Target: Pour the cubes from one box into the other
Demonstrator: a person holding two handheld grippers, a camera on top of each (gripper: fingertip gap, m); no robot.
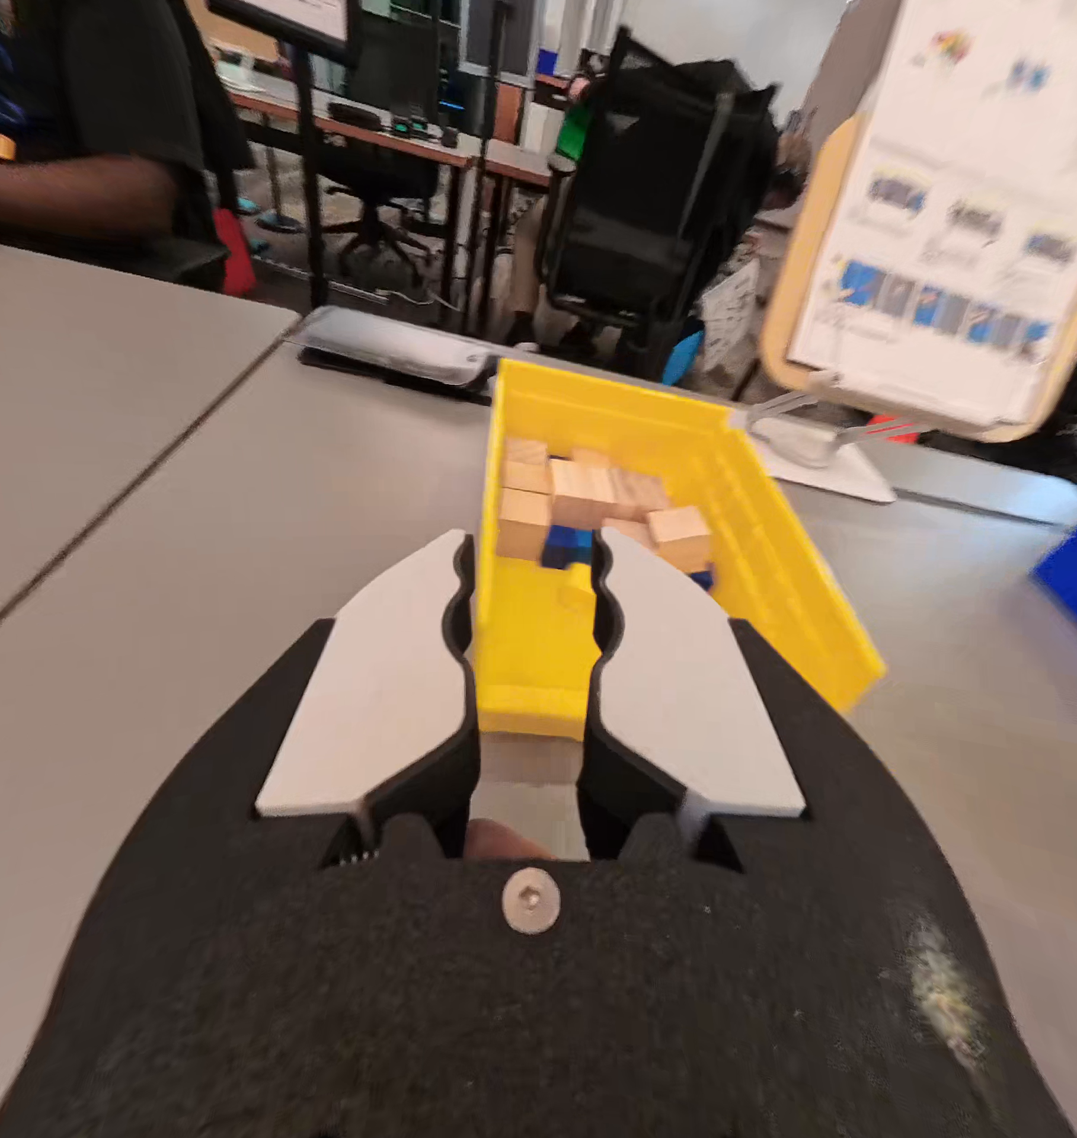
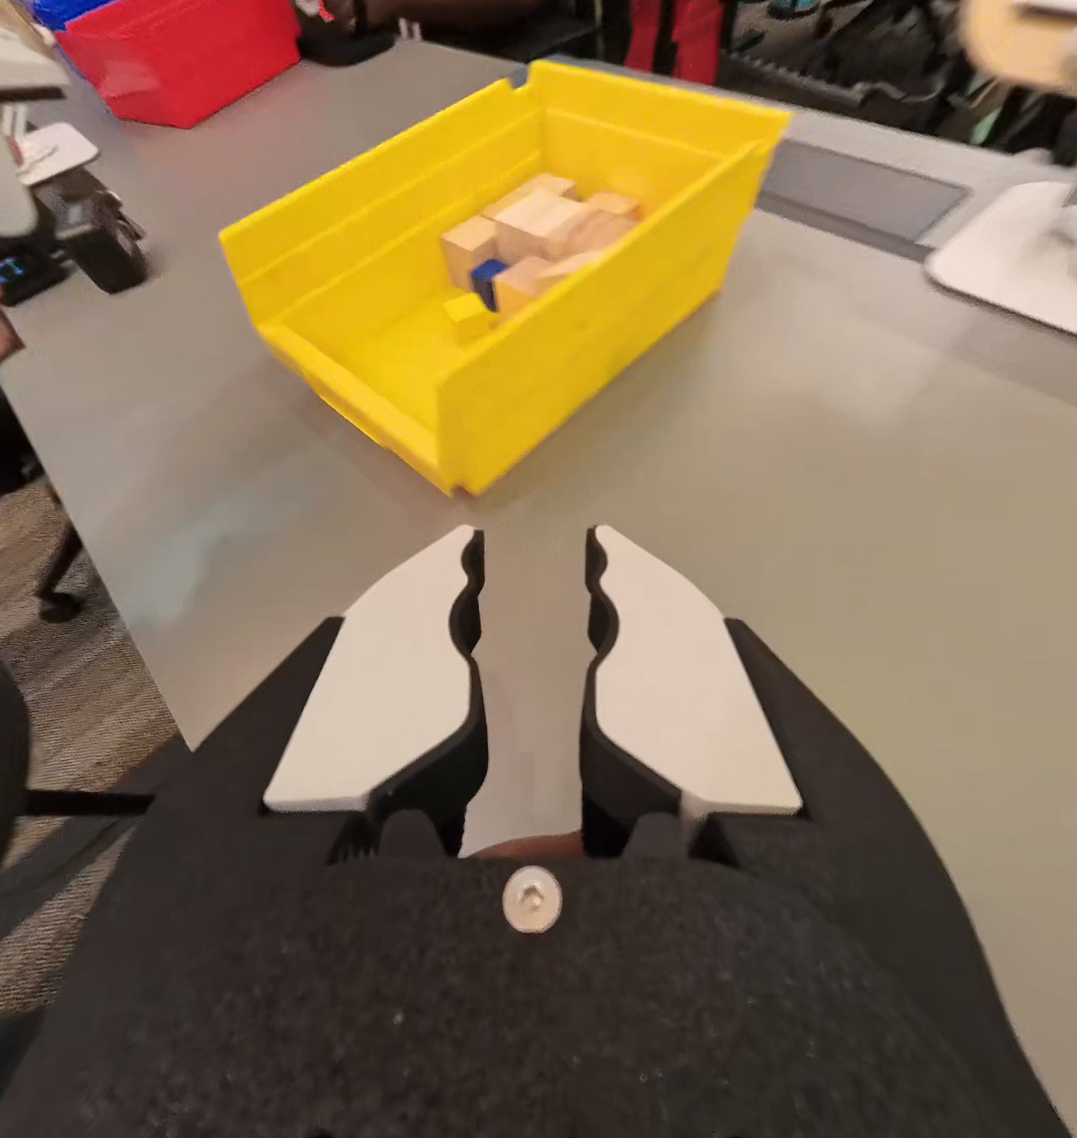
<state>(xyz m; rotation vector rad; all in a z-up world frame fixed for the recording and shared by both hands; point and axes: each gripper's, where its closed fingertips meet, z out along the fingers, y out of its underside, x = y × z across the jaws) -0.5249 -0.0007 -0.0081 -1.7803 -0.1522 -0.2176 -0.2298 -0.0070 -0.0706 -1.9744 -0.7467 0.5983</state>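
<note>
A yellow box (image 1: 782, 573) stands on the grey table and holds several wooden cubes (image 1: 585, 492), a blue cube (image 1: 563, 548) and a small yellow cube. My left gripper (image 1: 532, 548) is open and empty, its fingers hovering at the box's low near end. In the right wrist view the same yellow box (image 2: 554, 382) sits ahead with the wooden cubes (image 2: 548, 228), blue cube (image 2: 486, 277) and yellow cube (image 2: 468, 317) piled toward its far right side. My right gripper (image 2: 534, 536) is open and empty over bare table, just short of the box's near corner.
A blue box (image 1: 1071, 579) shows at the right edge. A red box (image 2: 178, 61) stands at the far left of the table. A board on a white stand (image 1: 930, 215) rises behind the yellow box. A flat tablet (image 1: 388, 351) lies at the far edge. A person sits at left.
</note>
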